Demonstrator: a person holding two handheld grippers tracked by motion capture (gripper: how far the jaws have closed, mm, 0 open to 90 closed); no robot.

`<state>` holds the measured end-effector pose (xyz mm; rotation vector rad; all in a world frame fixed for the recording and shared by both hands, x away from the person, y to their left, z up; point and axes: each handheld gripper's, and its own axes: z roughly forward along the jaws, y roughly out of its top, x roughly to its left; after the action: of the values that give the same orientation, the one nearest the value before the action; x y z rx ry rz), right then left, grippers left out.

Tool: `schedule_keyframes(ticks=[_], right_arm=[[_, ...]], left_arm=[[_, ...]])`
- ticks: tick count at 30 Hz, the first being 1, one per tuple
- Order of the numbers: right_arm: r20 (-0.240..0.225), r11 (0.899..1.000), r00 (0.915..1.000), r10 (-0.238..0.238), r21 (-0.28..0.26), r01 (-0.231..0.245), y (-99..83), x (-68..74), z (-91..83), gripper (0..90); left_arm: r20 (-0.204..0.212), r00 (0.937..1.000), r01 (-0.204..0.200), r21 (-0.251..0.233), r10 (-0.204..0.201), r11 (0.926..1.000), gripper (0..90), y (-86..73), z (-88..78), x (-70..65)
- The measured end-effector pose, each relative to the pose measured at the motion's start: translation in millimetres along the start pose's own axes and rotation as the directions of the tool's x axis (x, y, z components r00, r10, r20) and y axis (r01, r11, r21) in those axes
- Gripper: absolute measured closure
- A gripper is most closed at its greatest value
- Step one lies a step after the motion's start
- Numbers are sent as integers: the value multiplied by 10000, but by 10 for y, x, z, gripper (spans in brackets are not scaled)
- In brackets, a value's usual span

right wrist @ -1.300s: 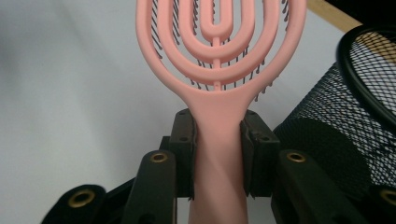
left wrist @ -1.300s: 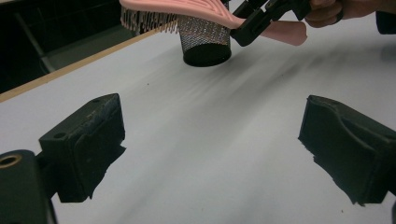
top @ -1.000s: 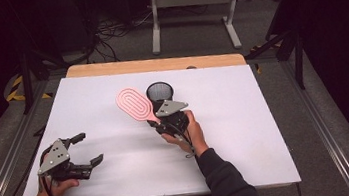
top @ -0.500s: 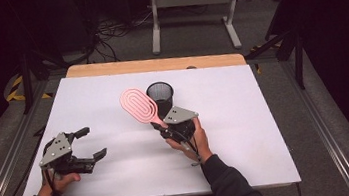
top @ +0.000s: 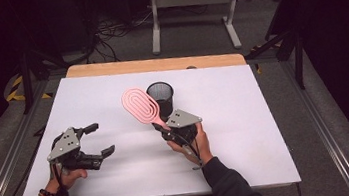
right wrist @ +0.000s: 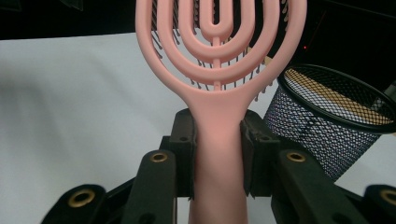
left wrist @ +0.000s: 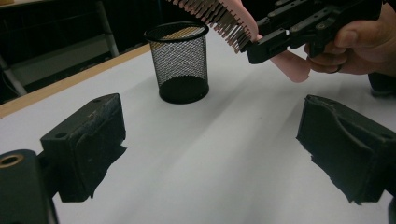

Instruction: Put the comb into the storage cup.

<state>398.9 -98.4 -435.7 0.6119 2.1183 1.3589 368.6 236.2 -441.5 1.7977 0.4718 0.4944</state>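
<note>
In the high view, I am holding the pink hairbrush (top: 141, 107) by its handle in the clamped right gripper (top: 173, 128), its long axis pointing to 11 o'clock and the black mesh cup (top: 161, 97) just beside at 1 o'clock, while the left gripper (top: 98, 139) is waiting with wide empty jaws, farther from the cup. In the left gripper view, the cup (left wrist: 180, 60) is standing upright at 12 o'clock on the white table (left wrist: 210, 158). In the right gripper view, the handle (right wrist: 217, 154) is sitting between the pads and the cup (right wrist: 327, 121) is lying at 3 o'clock, the room behind being dark.

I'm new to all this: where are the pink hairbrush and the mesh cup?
pink hairbrush (right wrist: 218, 126), right gripper view, on its handle neck between the jaws.
mesh cup (left wrist: 180, 58), left gripper view, on its black mesh wall.
</note>
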Motion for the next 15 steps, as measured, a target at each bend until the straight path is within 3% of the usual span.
schedule_keyframes(ticks=[15], right_arm=[[515,9968,9983,-276,-731,313,-40,114,-244,693]], left_arm=[[634,9973,405,-533,-371,9978,112,344,274,-207]])
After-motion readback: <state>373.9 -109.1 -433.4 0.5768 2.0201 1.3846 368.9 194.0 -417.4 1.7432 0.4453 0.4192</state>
